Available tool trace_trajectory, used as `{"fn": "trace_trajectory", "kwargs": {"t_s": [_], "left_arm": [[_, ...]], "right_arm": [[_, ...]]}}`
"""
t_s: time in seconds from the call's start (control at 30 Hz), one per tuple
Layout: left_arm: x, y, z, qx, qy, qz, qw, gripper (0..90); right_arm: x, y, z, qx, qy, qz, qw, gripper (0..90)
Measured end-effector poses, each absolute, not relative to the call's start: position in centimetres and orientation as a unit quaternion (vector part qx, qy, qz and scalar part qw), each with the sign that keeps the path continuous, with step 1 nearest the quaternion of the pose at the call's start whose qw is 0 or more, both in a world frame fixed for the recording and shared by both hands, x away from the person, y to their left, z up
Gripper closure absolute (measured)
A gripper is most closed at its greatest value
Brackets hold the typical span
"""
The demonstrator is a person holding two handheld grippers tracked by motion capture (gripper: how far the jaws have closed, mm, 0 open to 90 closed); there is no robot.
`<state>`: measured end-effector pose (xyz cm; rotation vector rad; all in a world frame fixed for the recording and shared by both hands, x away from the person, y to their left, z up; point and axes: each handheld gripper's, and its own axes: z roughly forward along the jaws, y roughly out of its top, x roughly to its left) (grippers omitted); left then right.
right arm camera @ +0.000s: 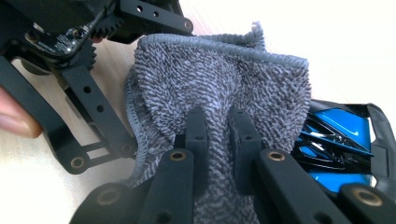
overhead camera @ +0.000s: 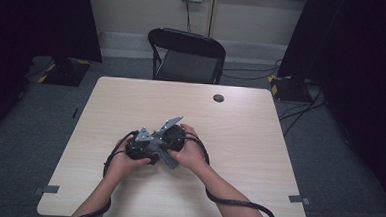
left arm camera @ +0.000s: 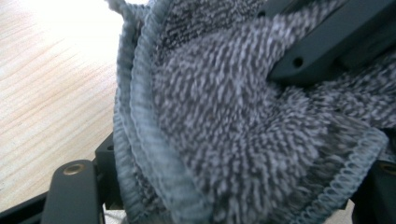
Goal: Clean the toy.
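Note:
A grey terry cloth (right arm camera: pixel 219 84) with a stitched hem is bunched between both grippers over the middle of the table (overhead camera: pixel 249 141). My right gripper (right arm camera: pixel 217 119) is shut on the cloth, its two black pads pinching a fold. My left gripper (left arm camera: pixel 224 182) stands wide, with the cloth (left arm camera: pixel 224 121) heaped between its jaws and draped over the left one. The left gripper's black frame (right arm camera: pixel 88 98) sits just beside the cloth in the right gripper view. In the high view the left gripper (overhead camera: pixel 141 145) and right gripper (overhead camera: pixel 173 136) nearly touch. A blue and black part (right arm camera: pixel 341 144) peeks out behind the cloth.
A black folding chair (overhead camera: pixel 186 55) stands past the table's far edge. A dark round grommet (overhead camera: pixel 218 98) sits in the tabletop near the back. Grey tape marks (overhead camera: pixel 46 189) lie at the front corners. Cables trail from both grippers along the forearms.

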<state>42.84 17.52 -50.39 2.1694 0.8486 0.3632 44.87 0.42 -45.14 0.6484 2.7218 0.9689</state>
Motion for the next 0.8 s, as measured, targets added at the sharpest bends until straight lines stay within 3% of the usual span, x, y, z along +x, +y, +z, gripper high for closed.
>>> {"fn": "trace_trajectory", "kwargs": {"t_s": [0.5, 0.8], "left_arm": [[42.8, 17.5, -50.4, 0.850, 0.333, 0.142, 0.382, 25.4], [42.8, 17.5, -50.4, 0.849, 0.335, 0.140, 0.383, 25.4]], "right_arm": [[45.7, -0.3, -45.2, 0.252, 0.905, 0.336, 0.074, 81.3], [46.7, -1.1, -44.9, 0.263, 0.903, 0.327, 0.095, 81.2]]}}
